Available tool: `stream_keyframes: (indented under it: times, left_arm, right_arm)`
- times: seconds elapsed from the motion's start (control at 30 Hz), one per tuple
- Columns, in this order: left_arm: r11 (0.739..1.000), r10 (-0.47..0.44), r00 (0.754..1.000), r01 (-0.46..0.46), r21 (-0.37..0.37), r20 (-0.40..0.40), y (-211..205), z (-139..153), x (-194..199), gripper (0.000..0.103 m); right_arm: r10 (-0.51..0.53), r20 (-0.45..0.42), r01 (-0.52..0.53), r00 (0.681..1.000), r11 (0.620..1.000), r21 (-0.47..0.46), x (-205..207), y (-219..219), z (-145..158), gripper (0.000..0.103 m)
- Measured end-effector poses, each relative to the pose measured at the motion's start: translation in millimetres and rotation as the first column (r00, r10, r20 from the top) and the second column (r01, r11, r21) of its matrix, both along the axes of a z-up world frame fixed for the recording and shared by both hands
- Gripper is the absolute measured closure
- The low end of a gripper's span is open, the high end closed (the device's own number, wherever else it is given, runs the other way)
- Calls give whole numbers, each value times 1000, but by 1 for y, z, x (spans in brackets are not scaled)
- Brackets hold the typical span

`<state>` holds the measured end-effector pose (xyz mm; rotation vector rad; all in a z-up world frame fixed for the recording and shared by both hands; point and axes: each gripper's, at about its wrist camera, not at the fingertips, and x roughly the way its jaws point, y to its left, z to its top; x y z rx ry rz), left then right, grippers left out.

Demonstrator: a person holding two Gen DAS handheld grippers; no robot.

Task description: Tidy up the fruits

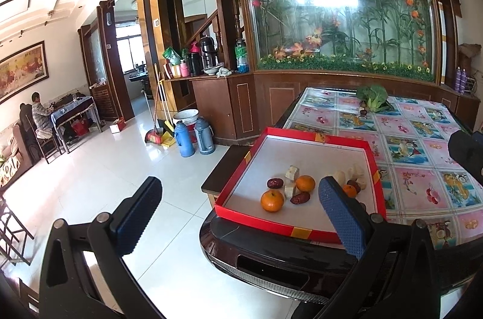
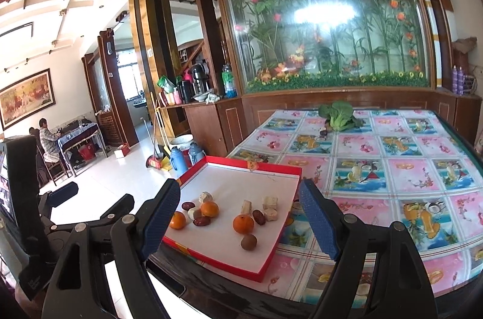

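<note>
A shallow red box lid (image 2: 280,246) with a white floor lies at the near left corner of the worktop (image 2: 392,156), which is covered by a flowered, fruit-printed cloth. Inside the lid lie three small oranges: one at the left edge (image 2: 177,220), one just behind it (image 2: 209,209), and one nearer the middle (image 2: 243,224). Among them are dark red dates (image 2: 201,221), pale cake-like cubes (image 2: 269,202) and a round brown fruit (image 2: 248,242) close to the front wall. The right gripper (image 2: 238,221) hangs in front of the lid with its blue-padded fingers (image 2: 318,224) spread wide and nothing between them. The left gripper (image 1: 234,215) is likewise spread and empty, its right finger in front of the lid's contents and its left finger over the white tiled floor (image 1: 145,156). At the far side of the worktop lies a leafy green vegetable (image 2: 336,115), well apart from the lid. A person (image 2: 48,141) sits at a distant table by the wall.
</note>
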<state>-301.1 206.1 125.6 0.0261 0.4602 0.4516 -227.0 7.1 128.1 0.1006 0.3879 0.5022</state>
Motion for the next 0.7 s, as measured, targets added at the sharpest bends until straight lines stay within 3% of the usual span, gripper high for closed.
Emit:
stream_keyframes:
  times: [0.2,0.4,0.7]
  left_arm:
    - [1000,-13,999,13,11,-32,2,-8,33,0]
    - [1000,-22,998,23,15,-64,3,-12,61,0]
    - [999,-28,998,27,-31,-51,13,-9,82,0]
  right_arm:
    - [13,-70,-13,997,1000,0,30,7,-10,22]
    - [9,-67,-10,998,1000,-16,45,10,-11,22]
    - [20,-89,-23,996,999,-32,50,13,-5,22]
